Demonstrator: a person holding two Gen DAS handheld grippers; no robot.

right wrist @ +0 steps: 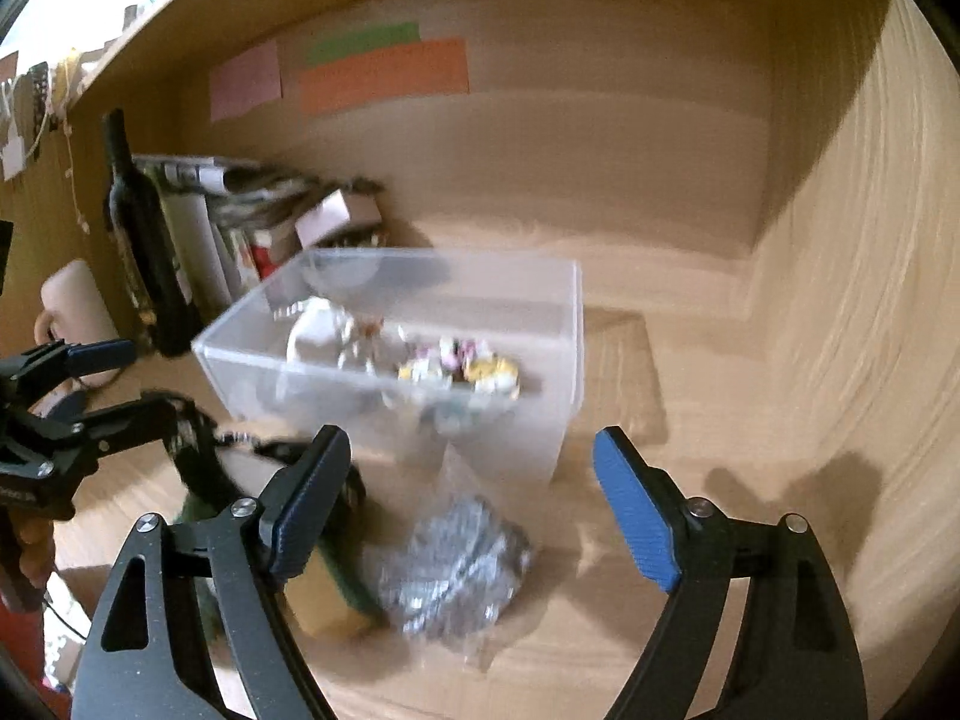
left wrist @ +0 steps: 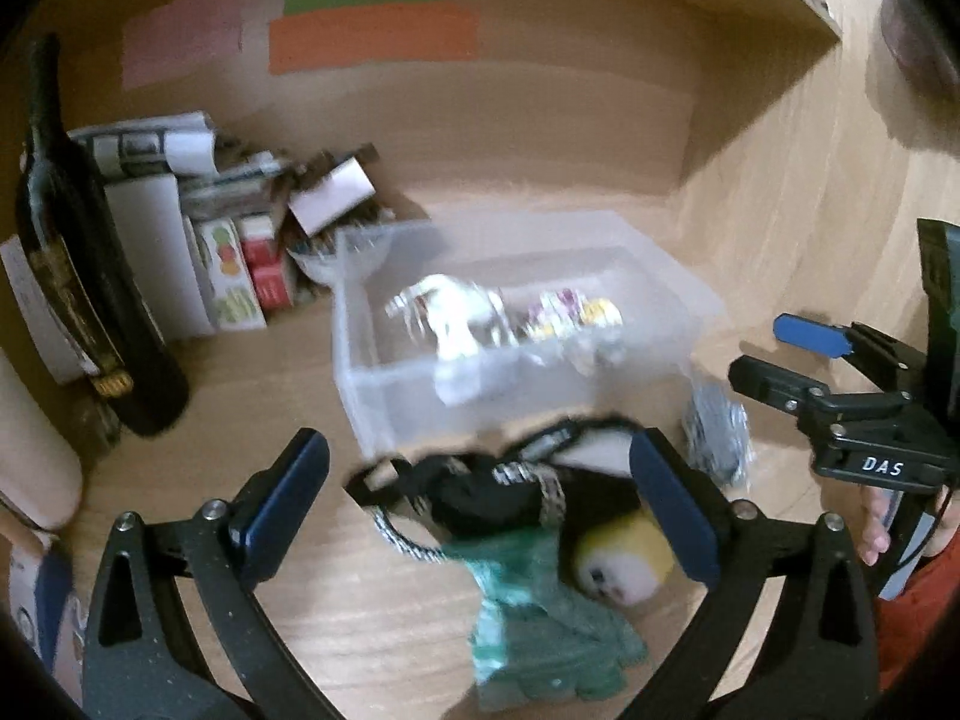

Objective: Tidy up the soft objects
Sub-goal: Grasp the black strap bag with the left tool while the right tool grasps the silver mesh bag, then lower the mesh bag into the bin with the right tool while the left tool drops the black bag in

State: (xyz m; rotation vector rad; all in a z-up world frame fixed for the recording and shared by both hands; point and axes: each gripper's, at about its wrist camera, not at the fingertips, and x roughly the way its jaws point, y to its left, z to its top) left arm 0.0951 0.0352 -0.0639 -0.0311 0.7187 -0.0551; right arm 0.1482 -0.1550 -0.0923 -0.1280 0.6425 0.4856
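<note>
A clear plastic bin [left wrist: 660, 276] [right wrist: 558, 324] stands on the wooden desk and holds a white soft toy [left wrist: 456, 312] [right wrist: 324, 330] and a small colourful item [left wrist: 576, 312] [right wrist: 462, 366]. In front of it lie a black strap bundle [left wrist: 480, 486], a teal cloth [left wrist: 540, 618] and a yellow-and-white plush [left wrist: 624, 558]. My left gripper [left wrist: 480, 510] is open around this pile, just above it. A clear bag of grey things [right wrist: 456, 564] [left wrist: 720, 438] lies by the bin. My right gripper [right wrist: 474, 510] is open above that bag.
A dark wine bottle [left wrist: 66, 252] [right wrist: 144, 240] stands at the left with boxes and papers [left wrist: 228, 228] behind it. A pale mug [right wrist: 78, 312] sits at the far left. Shelf walls close off the back and the right side [right wrist: 840, 300].
</note>
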